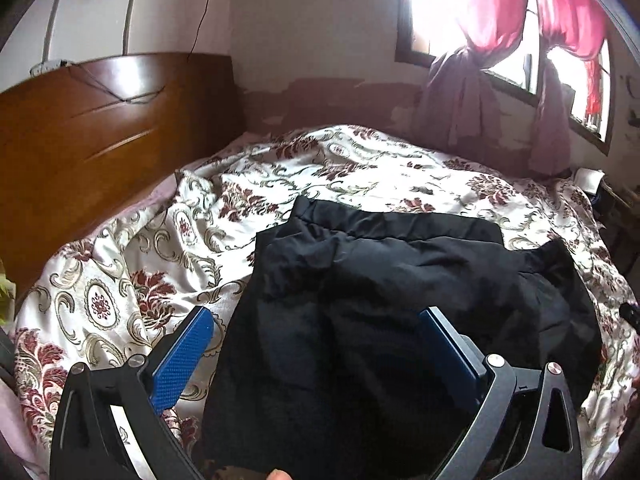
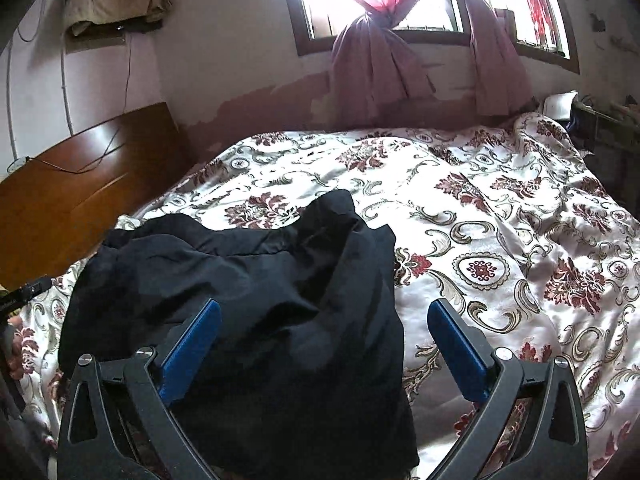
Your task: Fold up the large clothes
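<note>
A large black garment (image 1: 400,292) lies rumpled on the flowered bedspread (image 1: 132,272); it also shows in the right wrist view (image 2: 248,292). My left gripper (image 1: 316,320) is open above the garment's near left part, with one blue finger over the bedspread and the other over the cloth. My right gripper (image 2: 324,312) is open above the garment's near right edge, with its left finger over the cloth and its right finger over the bedspread (image 2: 500,248). Neither holds anything.
A wooden headboard (image 1: 100,128) stands at the left of the bed. A window with pink tied curtains (image 2: 376,52) is on the far wall. Clutter sits past the bed's right edge (image 2: 592,120). A cable hangs down the wall (image 1: 204,8).
</note>
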The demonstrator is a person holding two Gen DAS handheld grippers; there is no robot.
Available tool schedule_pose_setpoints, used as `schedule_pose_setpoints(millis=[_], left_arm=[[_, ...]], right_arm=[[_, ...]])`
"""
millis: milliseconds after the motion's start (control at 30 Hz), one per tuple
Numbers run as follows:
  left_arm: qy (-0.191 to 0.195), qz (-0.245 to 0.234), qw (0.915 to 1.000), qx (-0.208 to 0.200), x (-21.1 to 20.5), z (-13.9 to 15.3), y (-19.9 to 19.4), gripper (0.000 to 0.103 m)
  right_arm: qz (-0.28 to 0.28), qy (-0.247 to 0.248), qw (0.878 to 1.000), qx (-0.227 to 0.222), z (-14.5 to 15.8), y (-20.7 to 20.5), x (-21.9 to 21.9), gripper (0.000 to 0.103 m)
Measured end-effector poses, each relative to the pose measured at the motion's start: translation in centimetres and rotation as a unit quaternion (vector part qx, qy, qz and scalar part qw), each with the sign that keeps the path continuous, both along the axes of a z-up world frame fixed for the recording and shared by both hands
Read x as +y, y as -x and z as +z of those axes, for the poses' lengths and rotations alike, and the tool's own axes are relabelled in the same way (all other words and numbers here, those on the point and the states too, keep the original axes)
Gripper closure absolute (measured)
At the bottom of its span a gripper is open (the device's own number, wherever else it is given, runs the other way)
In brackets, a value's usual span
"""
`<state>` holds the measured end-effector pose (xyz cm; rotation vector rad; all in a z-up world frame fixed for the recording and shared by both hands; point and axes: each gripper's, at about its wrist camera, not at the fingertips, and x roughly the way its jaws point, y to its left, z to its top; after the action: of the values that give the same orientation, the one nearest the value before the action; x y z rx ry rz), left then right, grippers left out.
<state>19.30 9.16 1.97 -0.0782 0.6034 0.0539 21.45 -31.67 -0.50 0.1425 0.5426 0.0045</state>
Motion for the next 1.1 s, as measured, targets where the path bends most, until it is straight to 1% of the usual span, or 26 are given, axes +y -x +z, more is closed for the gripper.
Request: schedule_pose_setpoints(millis=[133, 333, 533, 733, 967, 1100], left_arm=[[-0.014, -0.003, 0.9997, -0.02, -1.2, 0.6, 2.1, 0.0], [-0.001, -0.011, 0.9989, -0.046, -2.2, 1.9, 5.2, 0.0], [-0.006, -0.022, 0.9971, -0.073, -3.4, 2.9, 7.9, 0.0], [0.004, -0.024, 0.9954, -0.092, -4.0, 3.4, 10.4, 0.0], [-0.002, -0.024, 0.993, -0.116, -4.2, 4.0, 12.7, 0.0], [-0.006, -0.022, 0.9928, -0.118, -4.3, 4.2, 14.0, 0.0]], right_arm=[[0.001, 0.002, 1.0, -0.016, 0.7, 1.5, 0.3, 0.001], [-0.003, 0.019, 0.998, -0.062, 2.4, 4.6, 1.3, 0.001], [0.008, 0.036, 0.994, -0.1, 3.9, 7.7, 2.9, 0.001], [0.025, 0.033, 0.991, -0.129, 4.9, 10.3, 4.2, 0.001], [0.032, 0.047, 0.987, -0.151, 5.5, 12.5, 5.7, 0.001], [0.033, 0.053, 0.986, -0.154, 5.6, 13.6, 6.5, 0.001]])
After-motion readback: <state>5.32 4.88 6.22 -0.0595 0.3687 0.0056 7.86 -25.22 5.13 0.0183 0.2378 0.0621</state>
